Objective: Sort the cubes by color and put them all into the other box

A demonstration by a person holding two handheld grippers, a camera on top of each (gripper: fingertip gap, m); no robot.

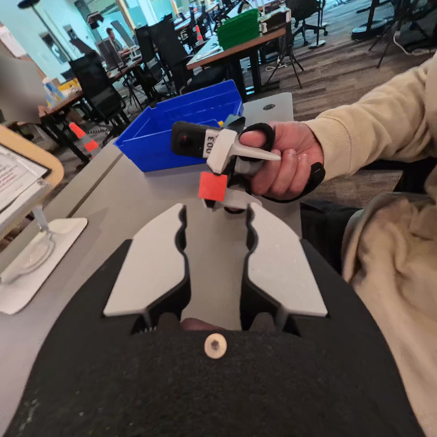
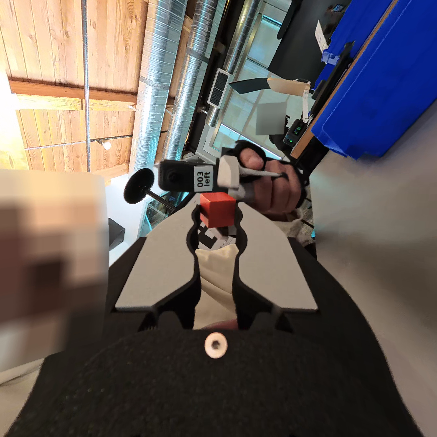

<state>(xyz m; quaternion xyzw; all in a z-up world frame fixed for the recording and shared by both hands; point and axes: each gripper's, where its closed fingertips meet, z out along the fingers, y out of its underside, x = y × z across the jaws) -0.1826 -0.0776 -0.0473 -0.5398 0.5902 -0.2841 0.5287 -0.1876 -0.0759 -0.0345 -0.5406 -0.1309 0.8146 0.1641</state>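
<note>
The right gripper (image 2: 216, 214) had its jaws clamped on a red cube (image 2: 218, 210). The cube sat right at the tips of the jaws, up in the air above the grey desk (image 1: 142, 201). In the left wrist view the same cube (image 1: 212, 186) showed in front of the blue box (image 1: 151, 142), nearer to the camera than the box and not touching it. The blue box stood on the desk, toward its far edge. Something small and yellow peeked over the box's rim, but it was too hidden to tell what it was.

The left gripper (image 1: 216, 210) had its jaws apart with nothing between them. Its tips pointed at the red cube and were just below it, close to the right gripper (image 1: 212, 189).

A hand (image 1: 283, 160) in a tan sleeve (image 1: 378, 127) held the right gripper, to the right of the red cube. A white stand (image 1: 42, 255) with a paper sheet stood on the desk, far left of the cube. In the right wrist view the blue box (image 2: 383, 94) filled the top right corner.
</note>
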